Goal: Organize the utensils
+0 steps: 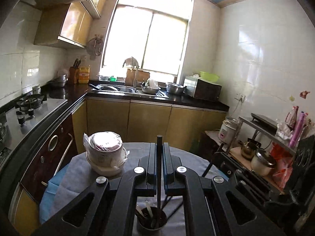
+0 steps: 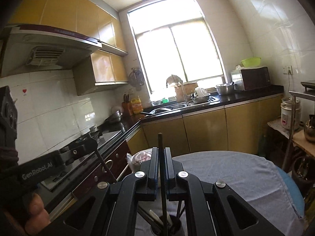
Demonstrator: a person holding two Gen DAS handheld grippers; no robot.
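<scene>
My left gripper [image 1: 159, 144] is shut on a black chopstick [image 1: 158, 177] that stands nearly upright between the pads. Its lower end reaches down into the mouth of a dark utensil cup [image 1: 151, 224] holding several utensils. My right gripper [image 2: 161, 149] is likewise shut on a black chopstick [image 2: 163, 181] over the same cup [image 2: 167, 226]. Each gripper shows in the other's view: the right gripper [image 1: 218, 154] at the right with its stick slanting down, the left gripper [image 2: 91, 143] at the left, held by a hand [image 2: 37, 212].
The cup stands on a round table under a grey cloth [image 2: 226, 167]. A plastic-wrapped stack of pots [image 1: 106, 151] sits at the table's far left. Beyond are a stove counter [image 1: 33, 116], the sink [image 1: 126, 89], and a shelf with a kettle and pots [image 1: 261, 157] on the right.
</scene>
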